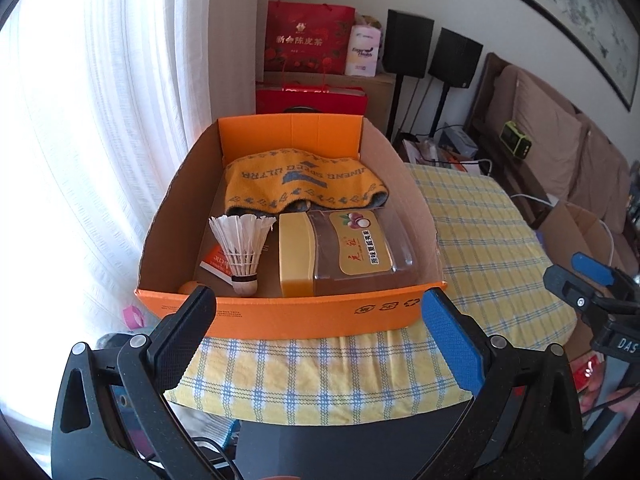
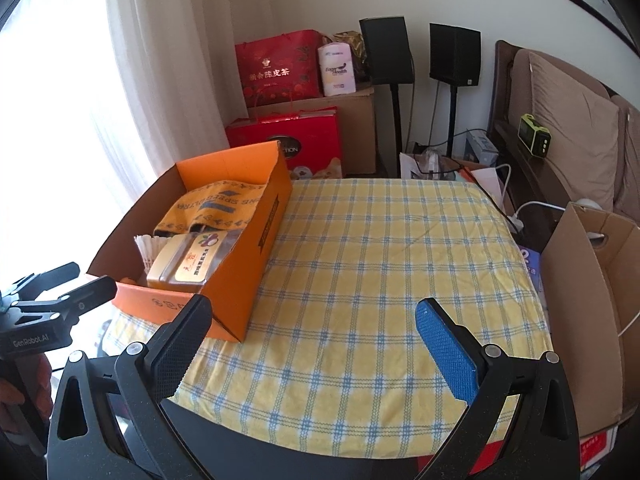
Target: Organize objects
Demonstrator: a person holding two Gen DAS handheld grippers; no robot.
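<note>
An orange cardboard box [image 1: 280,314] stands on the yellow checked cloth [image 1: 488,248] at the table's left. Inside lie a yellow towel [image 1: 296,184], a white shuttlecock [image 1: 242,248], a clear snack jar with a yellow lid [image 1: 352,252] and a small orange-white packet [image 1: 216,266]. My left gripper [image 1: 320,312] is open and empty just in front of the box's near wall. My right gripper [image 2: 316,324] is open and empty over the bare cloth [image 2: 380,248], right of the box [image 2: 256,248]. The right gripper also shows in the left wrist view [image 1: 592,284], the left gripper in the right wrist view [image 2: 68,284].
Red gift bags [image 1: 308,40] and cartons stand behind the table by the curtain. Two black speakers [image 2: 386,52] stand on poles at the back. A brown sofa [image 2: 568,120] runs along the right. An open brown carton [image 2: 588,300] stands at the table's right edge.
</note>
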